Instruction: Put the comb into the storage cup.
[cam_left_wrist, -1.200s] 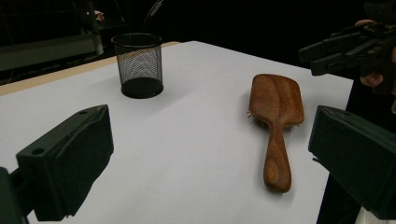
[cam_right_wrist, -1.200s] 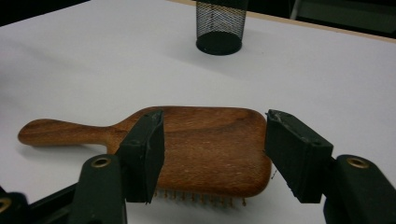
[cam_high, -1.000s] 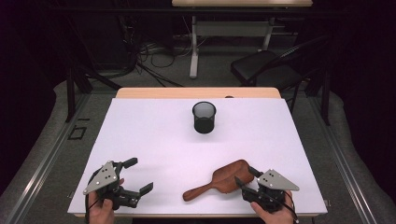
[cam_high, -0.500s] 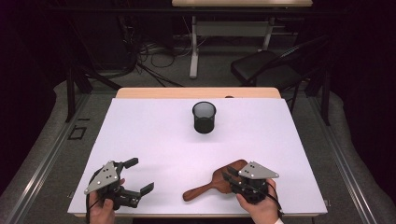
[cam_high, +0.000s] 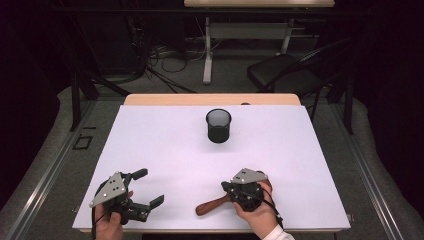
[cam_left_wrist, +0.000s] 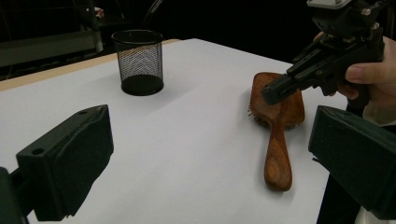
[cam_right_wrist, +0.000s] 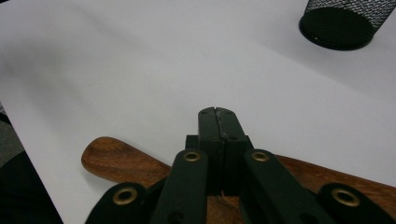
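A wooden hairbrush (cam_high: 212, 205) lies near the table's front edge, bristles down, its handle pointing left; it also shows in the left gripper view (cam_left_wrist: 278, 135). My right gripper (cam_high: 226, 187) hovers just over the brush's head, and its jaws have just been closing. In the right gripper view the right gripper (cam_right_wrist: 218, 115) has its two pads pressed together with nothing between them, and the brush (cam_right_wrist: 122, 161) lies beneath. The left gripper view shows that gripper (cam_left_wrist: 273, 91) from the side, above the brush head. My left gripper (cam_high: 149, 187) rests open at the front left.
A black mesh cup (cam_high: 218, 125) stands upright toward the back middle of the white tabletop (cam_high: 165, 145), also seen in the left gripper view (cam_left_wrist: 139, 60) and the right gripper view (cam_right_wrist: 345, 18). Beyond the table are a dark chair (cam_high: 285, 75), cables and another desk.
My right gripper has moved left from beside the brush to over its head, and its jaws have shut. The left gripper has stayed put.
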